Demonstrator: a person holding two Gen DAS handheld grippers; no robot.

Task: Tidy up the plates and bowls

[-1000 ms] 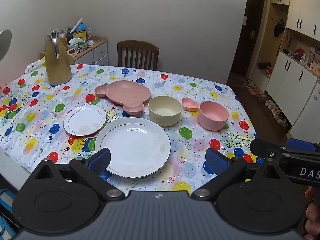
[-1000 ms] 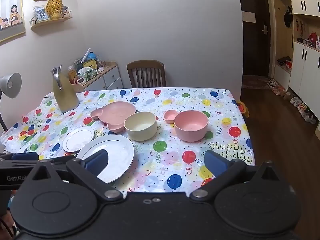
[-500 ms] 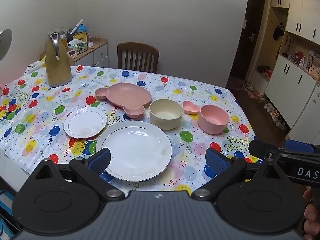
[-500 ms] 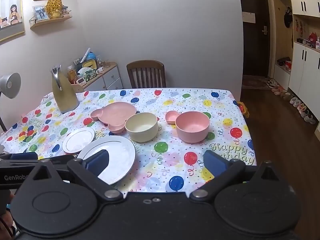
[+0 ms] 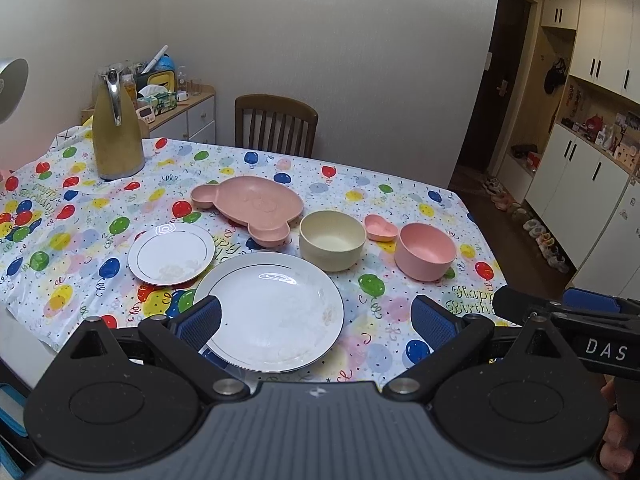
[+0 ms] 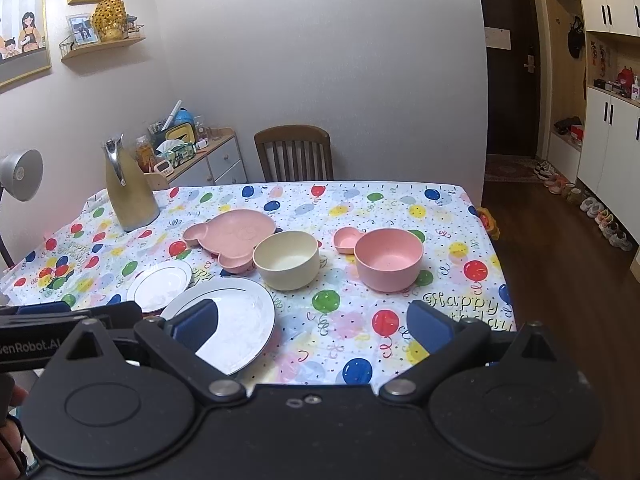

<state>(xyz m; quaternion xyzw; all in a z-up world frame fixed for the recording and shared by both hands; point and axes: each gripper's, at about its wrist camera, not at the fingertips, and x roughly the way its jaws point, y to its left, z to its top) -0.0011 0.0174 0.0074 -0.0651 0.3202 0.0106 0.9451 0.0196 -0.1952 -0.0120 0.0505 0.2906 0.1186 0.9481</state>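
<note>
On the balloon tablecloth lie a large white plate (image 5: 276, 308) (image 6: 236, 328), a small white plate (image 5: 171, 253) (image 6: 162, 283), a pink bear-shaped plate (image 5: 248, 205) (image 6: 232, 236), a cream bowl (image 5: 332, 239) (image 6: 287, 258), a pink bowl (image 5: 425, 245) (image 6: 388, 258) and a small pink heart dish (image 5: 380, 227) (image 6: 346, 238). My left gripper (image 5: 316, 322) hangs open and empty over the near table edge, just before the large plate. To its right, my right gripper (image 6: 312, 322) is also open and empty, short of the pink bowl.
A tan jug (image 5: 116, 128) (image 6: 128, 190) stands at the table's far left. A wooden chair (image 5: 276, 124) (image 6: 294, 152) sits behind the table, a cabinet with clutter (image 5: 176, 100) to its left. A lamp head (image 6: 20, 174) is at the left; shoes line the floor (image 6: 600, 216) at right.
Both grippers have drawn back and risen a little, so the dishes sit slightly lower and farther in view. Nothing on the table has moved.
</note>
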